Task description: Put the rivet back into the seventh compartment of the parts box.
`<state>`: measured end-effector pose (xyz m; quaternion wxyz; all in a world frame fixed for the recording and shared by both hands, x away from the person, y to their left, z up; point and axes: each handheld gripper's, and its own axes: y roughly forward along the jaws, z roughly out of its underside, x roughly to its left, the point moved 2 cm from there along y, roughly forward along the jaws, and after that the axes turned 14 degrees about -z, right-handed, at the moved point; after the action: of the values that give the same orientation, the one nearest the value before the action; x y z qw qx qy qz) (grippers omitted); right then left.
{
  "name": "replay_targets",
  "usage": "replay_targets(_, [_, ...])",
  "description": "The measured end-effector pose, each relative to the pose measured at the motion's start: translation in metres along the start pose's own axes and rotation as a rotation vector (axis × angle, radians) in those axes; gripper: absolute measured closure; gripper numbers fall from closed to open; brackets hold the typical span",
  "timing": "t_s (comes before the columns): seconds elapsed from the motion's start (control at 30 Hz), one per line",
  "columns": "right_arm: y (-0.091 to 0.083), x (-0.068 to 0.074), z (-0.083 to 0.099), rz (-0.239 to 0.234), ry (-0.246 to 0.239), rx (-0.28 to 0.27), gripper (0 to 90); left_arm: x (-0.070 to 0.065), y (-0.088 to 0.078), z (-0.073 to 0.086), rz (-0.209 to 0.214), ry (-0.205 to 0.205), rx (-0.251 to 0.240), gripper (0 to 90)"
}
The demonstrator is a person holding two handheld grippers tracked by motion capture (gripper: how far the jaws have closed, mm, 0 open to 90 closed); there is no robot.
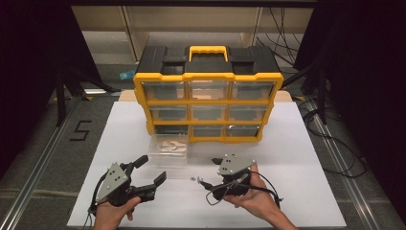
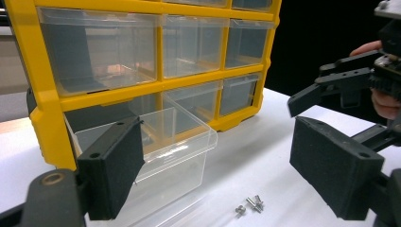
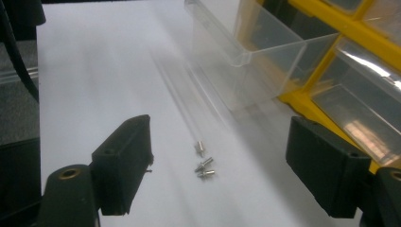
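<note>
Three small metal screws [image 1: 194,179] lie loose on the white table [image 1: 287,191], just in front of a clear plastic drawer [image 1: 167,149] that stands out of its cabinet. My left gripper [image 1: 152,168] is open to the left of the screws, nothing between its jaws. In the left gripper view the screws [image 2: 250,205] lie low between the open gripper's [image 2: 224,165] jaws, the drawer [image 2: 161,156] behind the left jaw. My right gripper [image 1: 209,173] stands open, pointing left at the screws. In the right gripper view the screws [image 3: 203,163] lie between the right gripper's [image 3: 224,163] jaws, untouched.
A yellow and black organizer [image 1: 208,67] with several clear drawers stands at the back of the table; its lower left slot is empty. The right hand's gripper [image 2: 340,85] shows far right in the left gripper view. Cables lie on the floor at right.
</note>
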<state>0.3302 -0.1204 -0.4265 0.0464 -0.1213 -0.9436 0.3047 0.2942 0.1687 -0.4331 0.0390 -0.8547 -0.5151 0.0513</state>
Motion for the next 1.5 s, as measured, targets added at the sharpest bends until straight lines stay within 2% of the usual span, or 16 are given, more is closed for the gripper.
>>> replay_targets(0.17, [0.010, -0.005, -0.003, -0.015, 0.001, 0.063, 26.4, 0.000, 0.000, 0.000, 0.000, 0.002, 0.002, 18.0])
replay_targets(0.2, [0.016, -0.007, -0.005, -0.029, 0.006, 0.097, 27.8, 0.000, 0.000, 0.000, 0.000, 0.001, 0.001, 18.0])
replay_targets(0.23, [0.019, -0.008, -0.006, -0.037, 0.000, 0.107, 29.0, 0.000, 0.000, 0.000, 0.000, 0.001, 0.001, 18.0])
replay_targets(0.37, [0.029, -0.011, -0.009, -0.050, -0.005, 0.135, 30.6, 0.001, 0.000, 0.000, -0.001, -0.002, 0.000, 18.0])
replay_targets(0.4, [0.031, -0.011, -0.010, -0.066, -0.007, 0.150, 31.0, 0.001, 0.000, 0.000, 0.000, -0.001, 0.000, 18.0])
replay_targets(0.47, [0.035, -0.012, -0.011, -0.060, -0.012, 0.158, 31.5, 0.001, 0.000, 0.000, 0.000, -0.001, 0.000, 18.0])
replay_targets(0.6, [0.044, -0.015, -0.015, -0.086, 0.002, 0.189, 34.6, 0.000, 0.000, 0.000, 0.002, 0.001, 0.001, 18.0])
replay_targets(0.8, [0.056, -0.021, -0.016, -0.100, 0.003, 0.235, 36.5, 0.001, 0.000, 0.000, 0.003, 0.002, -0.001, 18.0])
replay_targets(0.83, [0.061, -0.023, -0.016, -0.110, -0.004, 0.259, 38.5, 0.001, 0.000, 0.000, 0.003, 0.002, -0.001, 17.9])
replay_targets(0.97, [0.069, -0.025, -0.015, -0.122, -0.007, 0.300, 41.5, 0.001, 0.000, 0.000, 0.004, 0.004, -0.003, 17.9])
replay_targets(1.17, [0.079, -0.027, -0.013, -0.134, -0.016, 0.333, 46.8, 0.000, 0.000, 0.000, 0.003, 0.003, -0.002, 17.9])
replay_targets(1.2, [0.083, -0.028, -0.013, -0.141, -0.020, 0.358, 50.2, 0.000, 0.000, 0.000, 0.005, 0.005, -0.003, 17.9])
replay_targets(1.33, [0.089, -0.029, -0.012, -0.153, -0.020, 0.377, 56.4, 0.000, 0.000, 0.000, 0.005, 0.005, -0.004, 17.9])
replay_targets(1.5, [0.095, -0.030, -0.010, -0.173, -0.009, 0.409, 61.4, 0.000, 0.000, 0.000, 0.006, 0.006, -0.004, 17.9])
